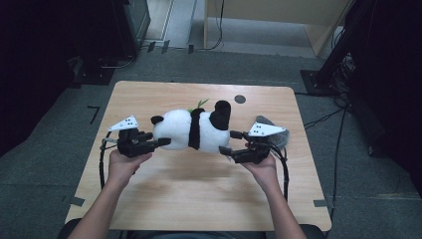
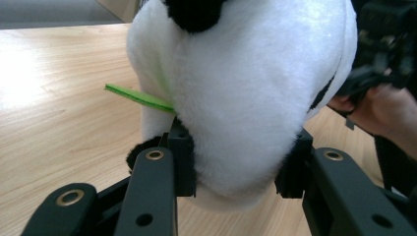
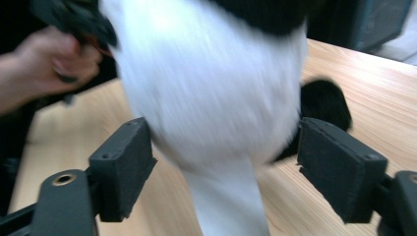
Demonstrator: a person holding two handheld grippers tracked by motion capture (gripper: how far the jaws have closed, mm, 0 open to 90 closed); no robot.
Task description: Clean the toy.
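A black-and-white panda plush (image 1: 191,130) lies sideways over the middle of the wooden table (image 1: 199,194), a green felt leaf (image 1: 201,103) at its far side. My left gripper (image 1: 163,142) has hold of its left end. In the left gripper view the pads (image 2: 183,162) press into the white fur (image 2: 246,98) from both sides, with the leaf (image 2: 140,97) sticking out at left. My right gripper (image 1: 229,142) is at the plush's right end. In the right gripper view the white body (image 3: 211,93) sits between wide-apart pads (image 3: 123,167), blurred, and the gripper (image 3: 231,167) is open.
A grey rounded object (image 1: 278,135) lies on the table just behind my right gripper. A small dark round spot (image 1: 240,98) marks the far side of the tabletop. Dark equipment and cables stand on the floor around the table.
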